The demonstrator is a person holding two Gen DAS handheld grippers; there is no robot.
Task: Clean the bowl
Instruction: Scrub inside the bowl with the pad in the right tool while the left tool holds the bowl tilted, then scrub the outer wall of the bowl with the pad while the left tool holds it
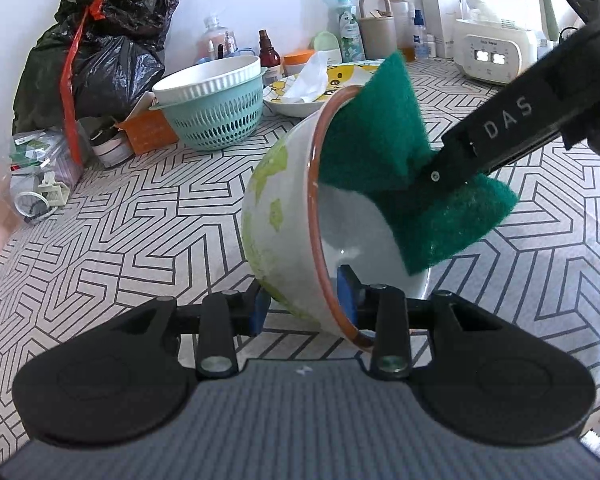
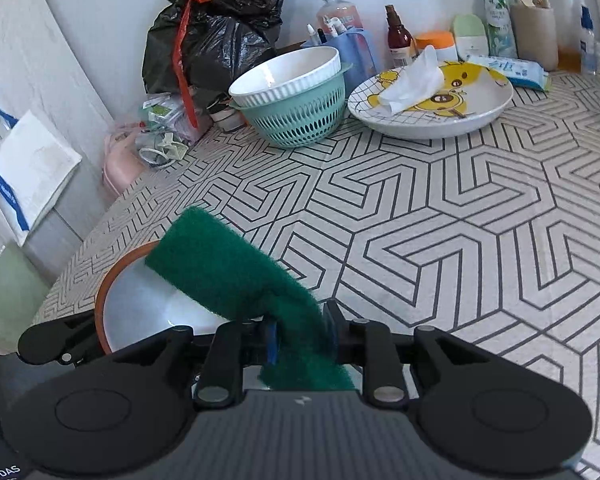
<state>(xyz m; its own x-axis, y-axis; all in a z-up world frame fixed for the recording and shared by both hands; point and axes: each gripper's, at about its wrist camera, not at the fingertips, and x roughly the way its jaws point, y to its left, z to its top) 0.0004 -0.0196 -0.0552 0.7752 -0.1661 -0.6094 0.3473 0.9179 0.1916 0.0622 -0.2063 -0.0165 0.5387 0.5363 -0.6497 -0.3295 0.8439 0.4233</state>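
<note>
A bowl (image 1: 276, 216), green-speckled outside and white inside with an orange-brown rim, is tipped on its side over the patterned tablecloth. My left gripper (image 1: 304, 300) is shut on its lower wall, one blue pad outside and one inside. A dark green scouring pad (image 1: 372, 148) lies folded across the bowl's mouth and upper rim. My right gripper (image 1: 436, 178) comes in from the right and is shut on it. In the right wrist view the scouring pad (image 2: 236, 272) runs from my right gripper (image 2: 300, 334) onto the bowl (image 2: 140, 312) at the lower left.
At the back stand a teal colander with a white dish in it (image 1: 216, 112), a cartoon plate (image 2: 476, 108) with a crumpled tissue, a black rubbish bag (image 1: 100, 40), several bottles and a white kettle (image 1: 496, 40). The tablecloth (image 2: 460, 220) spreads right of the bowl.
</note>
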